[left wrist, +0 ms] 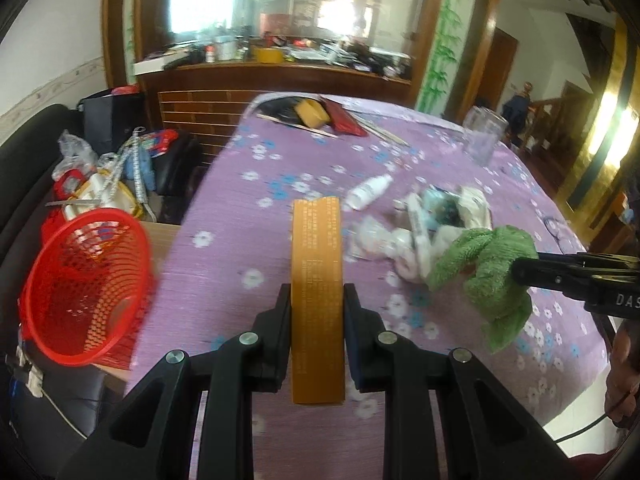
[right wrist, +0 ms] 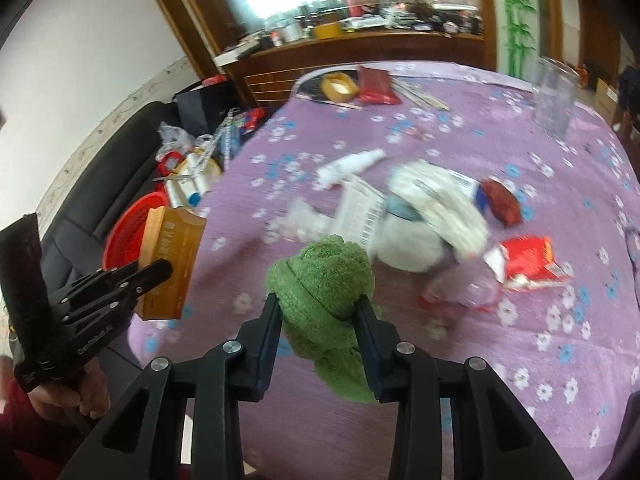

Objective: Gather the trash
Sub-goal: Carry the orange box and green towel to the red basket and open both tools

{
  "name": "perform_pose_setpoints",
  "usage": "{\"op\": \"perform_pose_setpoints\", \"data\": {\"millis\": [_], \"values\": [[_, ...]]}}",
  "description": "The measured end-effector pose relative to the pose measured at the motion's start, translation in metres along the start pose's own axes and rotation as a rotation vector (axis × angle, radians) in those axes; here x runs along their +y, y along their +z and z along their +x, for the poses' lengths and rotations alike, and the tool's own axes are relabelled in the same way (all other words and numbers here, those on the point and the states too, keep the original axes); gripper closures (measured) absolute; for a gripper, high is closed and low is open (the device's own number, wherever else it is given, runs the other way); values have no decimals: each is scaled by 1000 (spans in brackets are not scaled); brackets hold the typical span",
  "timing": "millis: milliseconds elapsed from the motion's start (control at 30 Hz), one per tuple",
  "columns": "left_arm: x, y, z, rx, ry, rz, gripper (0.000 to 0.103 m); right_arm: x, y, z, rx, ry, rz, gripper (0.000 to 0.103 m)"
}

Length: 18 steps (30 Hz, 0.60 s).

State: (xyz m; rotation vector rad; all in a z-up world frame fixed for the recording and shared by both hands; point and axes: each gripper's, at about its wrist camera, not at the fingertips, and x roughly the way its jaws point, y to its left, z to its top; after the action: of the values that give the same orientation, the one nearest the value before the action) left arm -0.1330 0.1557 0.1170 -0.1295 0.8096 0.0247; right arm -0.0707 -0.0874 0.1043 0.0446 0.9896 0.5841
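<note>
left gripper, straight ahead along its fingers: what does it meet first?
Probably bare purple tablecloth. The left gripper is shut on the orange box; the white bottle lies right of the line, though depth is unclear.

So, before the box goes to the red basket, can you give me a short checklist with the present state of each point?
1. Left gripper holds the orange box between both pads: ok.
2. Box is clear of the purple tablecloth: ok, it is lifted.
3. Red basket has room: ok, it looks nearly empty.
4. Basket stands upright: not ok, it looks tilted.
5. Right gripper grips the green cloth: ok, away from the box.
6. Other trash remains on the table: ok, the white bottle and wrappers wait.
</note>
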Motion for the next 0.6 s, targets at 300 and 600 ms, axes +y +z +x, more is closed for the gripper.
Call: {"op": "perform_pose_setpoints", "data": {"millis": [300, 600], "values": [[86, 5, -26, -44, 115, -124, 81, 82, 41, 25, 18, 125, -104, 64], [176, -1, -27, -24, 212, -271, 81, 185, 86, 83, 74, 274, -181, 64]]}}
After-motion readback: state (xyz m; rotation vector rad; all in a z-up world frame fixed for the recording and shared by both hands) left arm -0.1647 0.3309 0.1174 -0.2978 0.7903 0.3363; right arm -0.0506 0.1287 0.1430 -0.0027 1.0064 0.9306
